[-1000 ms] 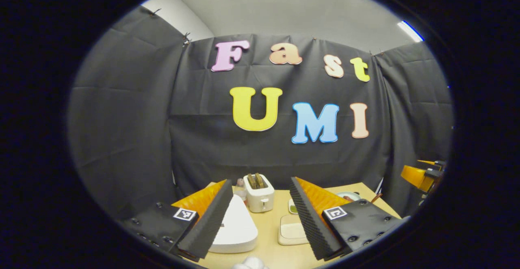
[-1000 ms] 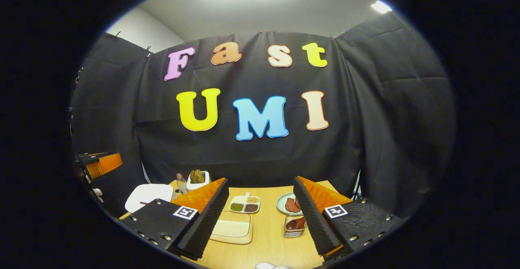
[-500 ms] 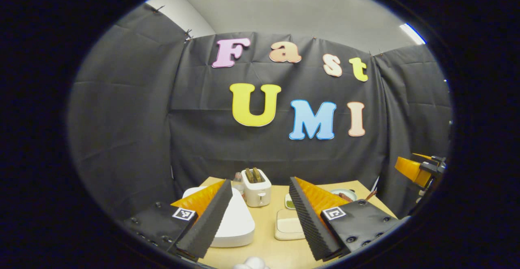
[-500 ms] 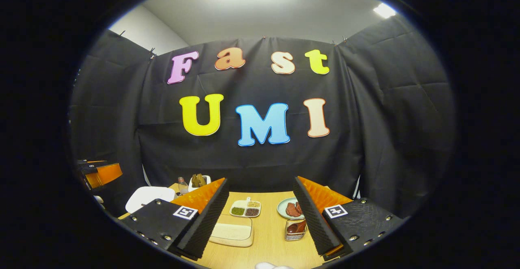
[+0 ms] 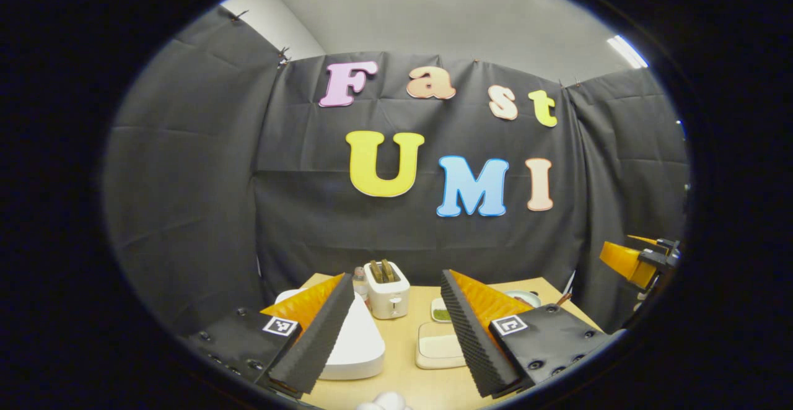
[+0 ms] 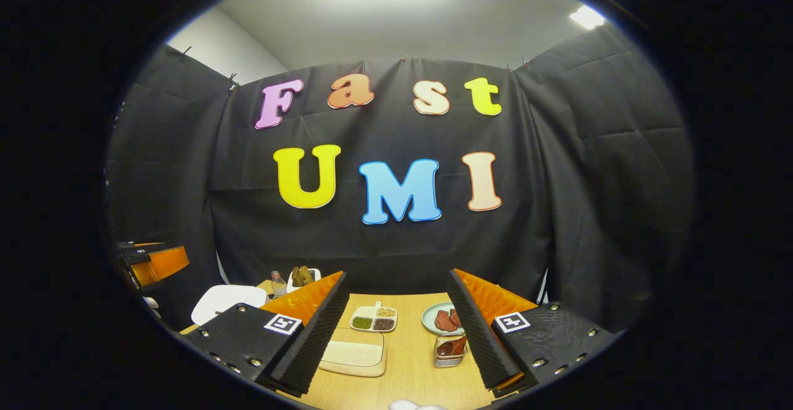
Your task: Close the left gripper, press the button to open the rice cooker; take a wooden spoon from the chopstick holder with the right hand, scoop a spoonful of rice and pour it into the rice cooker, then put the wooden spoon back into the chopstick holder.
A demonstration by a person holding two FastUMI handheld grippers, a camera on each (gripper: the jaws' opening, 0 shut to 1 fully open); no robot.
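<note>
The white rice cooker (image 5: 362,343) sits shut on the wooden table, just beyond and partly behind my left gripper's left finger. My left gripper (image 5: 395,277) hangs open above the table's near edge with nothing between its fingers. The right gripper view has the rice cooker (image 6: 224,298) at far left. There my right gripper (image 6: 397,274) is open too, and empty. Beside its right finger stands a small clear holder (image 6: 449,349) with brown contents; I cannot tell whether they include the wooden spoon. A thin brown stick (image 5: 562,298) pokes up at the table's right side.
A white toaster (image 5: 387,289) with bread and a small bottle (image 5: 359,279) stand at the back. A sectioned dish of grains (image 6: 373,319), a pale board (image 6: 353,355) and a plate of meat (image 6: 441,318) lie mid-table. Each view catches the other gripper (image 5: 638,260) (image 6: 152,261) at its edge.
The left gripper view has tipped down a little, bringing more of the table and cooker into sight. The right gripper view has tipped up slightly. Both grippers stay open and empty.
</note>
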